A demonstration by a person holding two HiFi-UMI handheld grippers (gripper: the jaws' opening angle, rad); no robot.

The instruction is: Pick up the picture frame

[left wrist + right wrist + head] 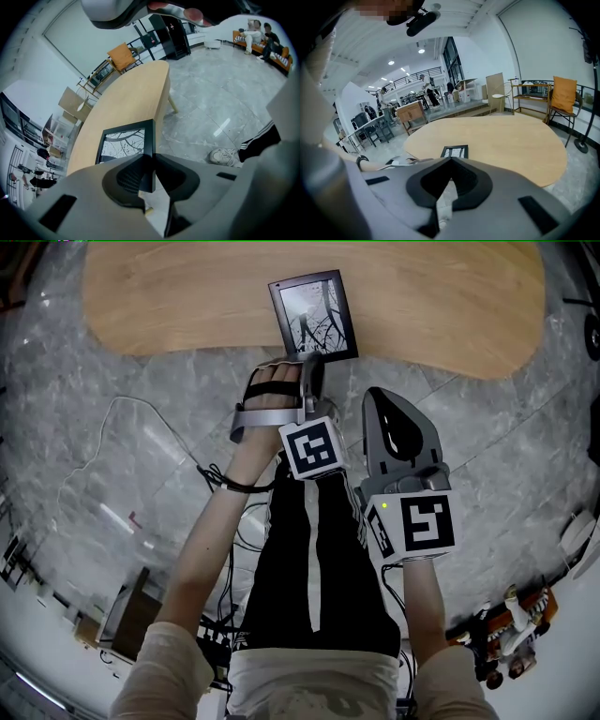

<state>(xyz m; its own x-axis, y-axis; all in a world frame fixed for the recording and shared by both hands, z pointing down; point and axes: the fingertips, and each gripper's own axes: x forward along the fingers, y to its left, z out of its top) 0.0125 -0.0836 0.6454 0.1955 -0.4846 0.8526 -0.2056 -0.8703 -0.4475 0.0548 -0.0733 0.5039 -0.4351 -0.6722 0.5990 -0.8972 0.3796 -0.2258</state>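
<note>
Clamping frame point(123, 140) border with left gripper point(151, 161) | right gripper point(451, 164) clenched, empty | frame seems light, stiff, thin, fragile

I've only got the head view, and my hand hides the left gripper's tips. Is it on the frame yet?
Observer: Yes. In the left gripper view, the left gripper is shut on the frame, pinching its black side edge near a corner.
Operator: And the right one, is it holding anything?
Observer: No. The right gripper is shut, jaws together with nothing between them.
Operator: Anyone nearby?
Observer: The left gripper view shows people seated far off across the floor.
</note>
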